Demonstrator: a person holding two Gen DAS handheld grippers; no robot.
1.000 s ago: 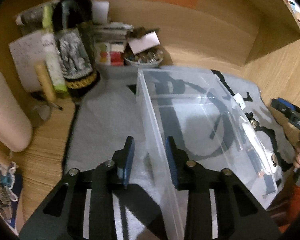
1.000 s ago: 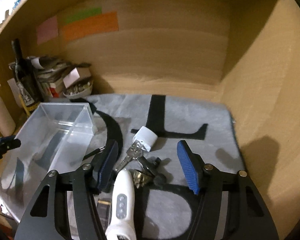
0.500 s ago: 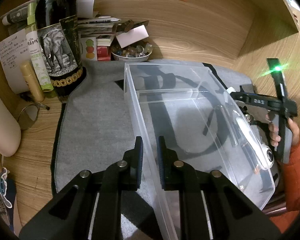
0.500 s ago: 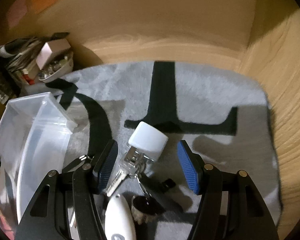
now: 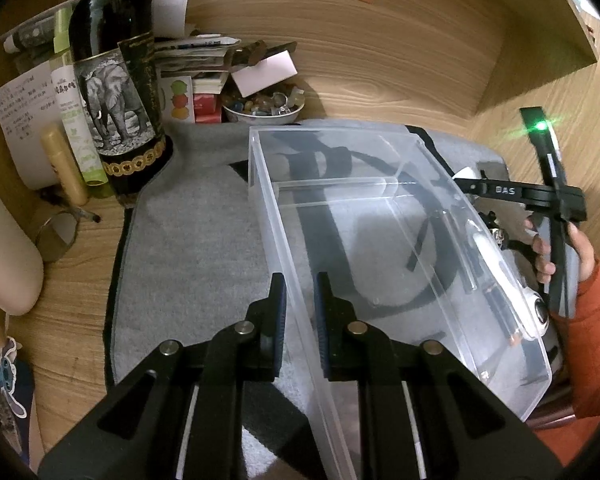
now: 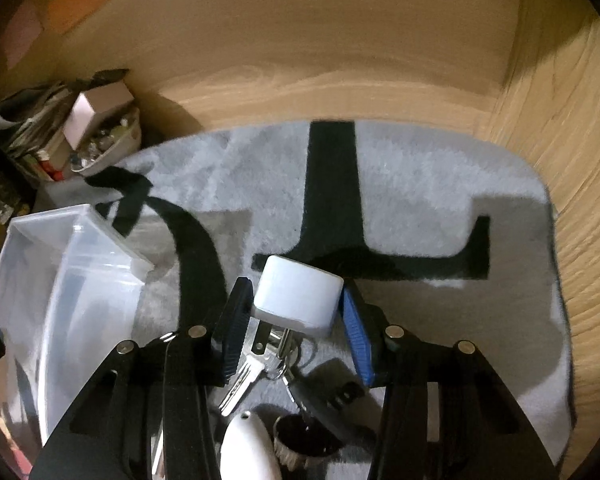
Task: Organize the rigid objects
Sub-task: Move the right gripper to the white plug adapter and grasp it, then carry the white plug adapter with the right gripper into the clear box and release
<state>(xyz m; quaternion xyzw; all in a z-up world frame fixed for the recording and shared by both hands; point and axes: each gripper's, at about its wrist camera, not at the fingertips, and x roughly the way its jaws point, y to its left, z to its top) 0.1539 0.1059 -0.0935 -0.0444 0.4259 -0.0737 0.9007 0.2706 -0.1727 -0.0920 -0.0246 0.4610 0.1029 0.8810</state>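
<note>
A clear plastic bin (image 5: 380, 240) lies on a grey mat (image 5: 188, 232); it also shows at the left of the right wrist view (image 6: 60, 288). My left gripper (image 5: 300, 308) is shut on the bin's near left wall. In the right wrist view a white plug adapter (image 6: 300, 296) sits between the blue pads of my right gripper (image 6: 296, 324), which has closed onto its sides. Keys (image 6: 244, 380), a white remote (image 6: 248, 448) and a small dark round object (image 6: 304, 436) lie on the mat just below it.
A dark wine bottle (image 5: 116, 80), a pale tube (image 5: 64, 168), papers and a bowl of small stones (image 5: 264, 104) crowd the back left corner. Wooden walls (image 6: 300, 40) enclose the desk at back and right. A roll of tape (image 5: 56, 236) lies left of the mat.
My right gripper moved forward and closed around the white plug adapter. My left gripper stayed clamped on the bin wall, having shut on it a second ago.
</note>
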